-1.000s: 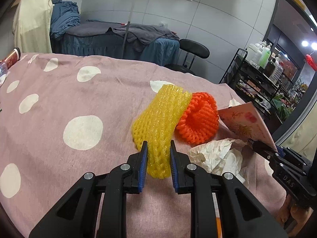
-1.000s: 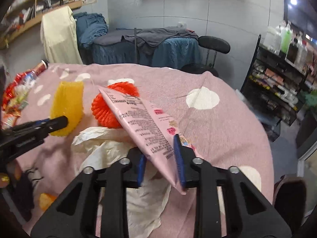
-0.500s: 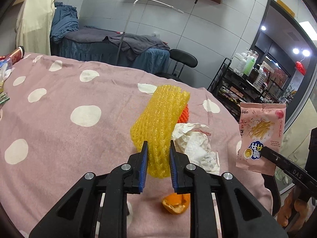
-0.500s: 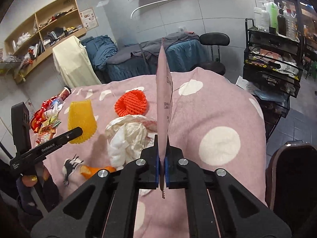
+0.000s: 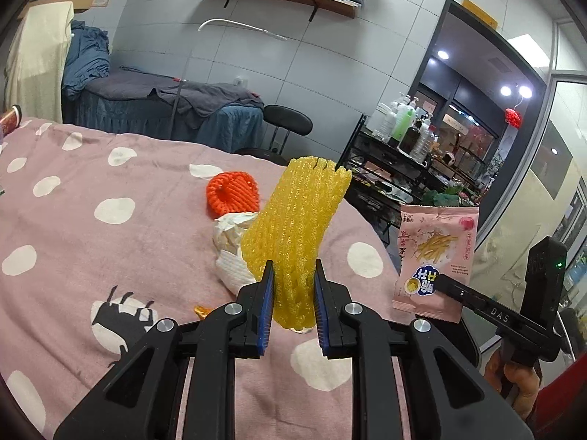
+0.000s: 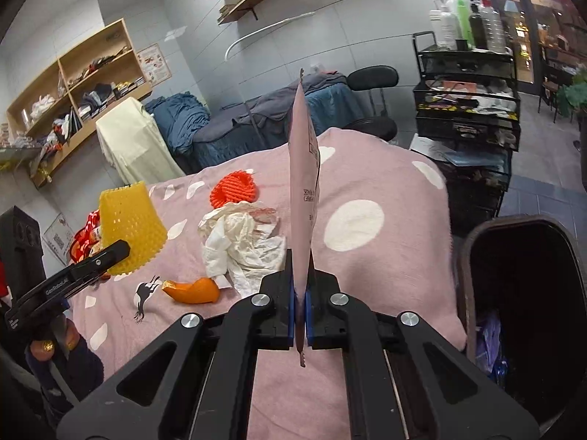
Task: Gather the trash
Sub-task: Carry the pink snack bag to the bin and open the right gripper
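Note:
My left gripper point(image 5: 292, 300) is shut on a yellow foam net sleeve point(image 5: 299, 234), which stands up from the jaws above the pink spotted cover point(image 5: 73, 249). My right gripper point(image 6: 301, 311) is shut on a pink snack packet point(image 6: 302, 168), seen edge-on here and face-on in the left wrist view point(image 5: 434, 256). On the cover lie an orange foam net point(image 6: 234, 189), crumpled white paper point(image 6: 242, 242) and a piece of orange peel point(image 6: 194, 289). The yellow sleeve point(image 6: 128, 227) hangs at the left of the right wrist view.
A dark bin point(image 6: 528, 315) with an open mouth stands at the cover's right edge. Red wrappers point(image 6: 86, 231) lie at the far left. A black trolley with bottles point(image 6: 466, 110), a stool point(image 5: 286, 124) and a draped couch point(image 5: 146, 110) stand behind.
Both grippers have lifted and drawn back with their loads. The yellow sleeve came up off the cover. The right jaws pinched flat on the packet, which turned from lying slanted to standing upright.

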`<action>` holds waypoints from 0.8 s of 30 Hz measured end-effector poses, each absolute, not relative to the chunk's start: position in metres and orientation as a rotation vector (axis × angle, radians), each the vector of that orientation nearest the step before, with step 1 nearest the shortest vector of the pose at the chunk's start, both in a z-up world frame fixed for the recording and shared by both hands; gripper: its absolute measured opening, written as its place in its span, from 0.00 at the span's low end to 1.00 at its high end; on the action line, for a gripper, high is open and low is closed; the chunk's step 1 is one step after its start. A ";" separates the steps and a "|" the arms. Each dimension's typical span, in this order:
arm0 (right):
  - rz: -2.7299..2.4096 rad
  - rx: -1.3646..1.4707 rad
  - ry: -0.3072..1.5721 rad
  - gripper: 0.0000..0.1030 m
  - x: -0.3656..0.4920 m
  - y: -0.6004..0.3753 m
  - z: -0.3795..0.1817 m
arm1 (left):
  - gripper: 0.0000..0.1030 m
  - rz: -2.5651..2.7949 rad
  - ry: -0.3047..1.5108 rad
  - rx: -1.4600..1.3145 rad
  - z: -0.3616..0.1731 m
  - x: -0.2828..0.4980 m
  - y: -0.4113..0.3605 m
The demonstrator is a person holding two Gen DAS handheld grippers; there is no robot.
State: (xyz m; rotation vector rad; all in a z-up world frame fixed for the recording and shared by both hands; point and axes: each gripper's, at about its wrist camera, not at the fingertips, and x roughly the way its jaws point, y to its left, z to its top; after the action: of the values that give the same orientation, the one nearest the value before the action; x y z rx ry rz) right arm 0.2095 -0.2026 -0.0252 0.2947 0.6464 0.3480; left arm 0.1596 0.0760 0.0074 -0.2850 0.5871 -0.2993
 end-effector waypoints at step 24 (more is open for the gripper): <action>-0.113 0.298 0.704 0.05 0.176 -0.341 -0.078 | 0.19 -0.602 0.636 -0.158 0.001 0.148 -0.058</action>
State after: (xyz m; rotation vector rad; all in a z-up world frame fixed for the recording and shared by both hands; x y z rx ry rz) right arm 0.1757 -0.3406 -0.0776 0.2980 0.7038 -0.1129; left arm 0.1482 -0.0581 0.0010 -0.1578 0.6362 -0.6024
